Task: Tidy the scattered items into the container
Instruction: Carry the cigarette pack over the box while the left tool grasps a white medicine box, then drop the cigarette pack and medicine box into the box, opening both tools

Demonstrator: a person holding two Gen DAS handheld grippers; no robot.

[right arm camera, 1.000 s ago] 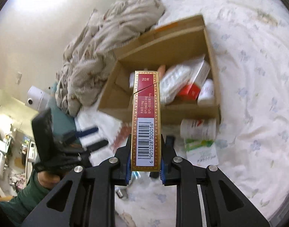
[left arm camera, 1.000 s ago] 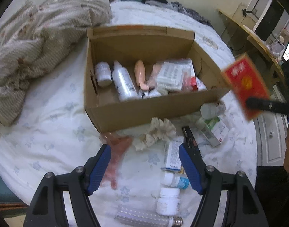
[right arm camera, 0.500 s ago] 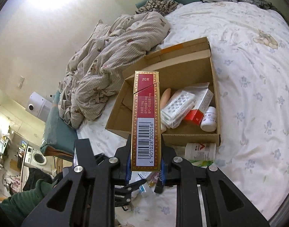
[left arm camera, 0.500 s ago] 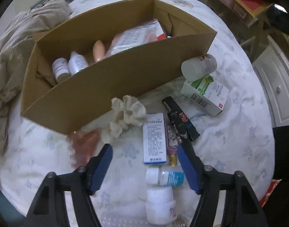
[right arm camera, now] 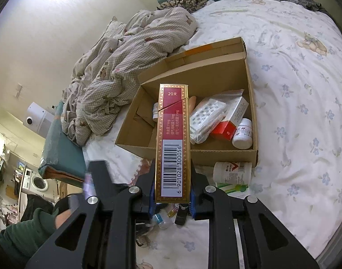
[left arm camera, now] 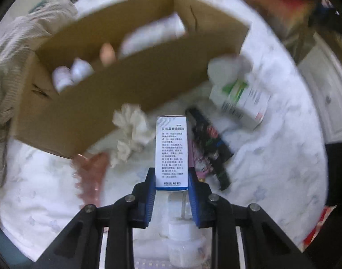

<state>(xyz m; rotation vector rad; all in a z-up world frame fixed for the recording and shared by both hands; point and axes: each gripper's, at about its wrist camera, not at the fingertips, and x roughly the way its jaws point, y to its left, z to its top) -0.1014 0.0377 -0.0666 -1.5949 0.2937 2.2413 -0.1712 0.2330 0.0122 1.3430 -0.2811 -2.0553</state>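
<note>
Cardboard box (right arm camera: 220,154) with bottles, blister pack, red carton inside.

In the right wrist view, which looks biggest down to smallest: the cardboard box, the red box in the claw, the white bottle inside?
1. Cardboard box.
2. Red box, though it is nearest the camera, so that may exaggerate it.
3. White bottle.
</note>
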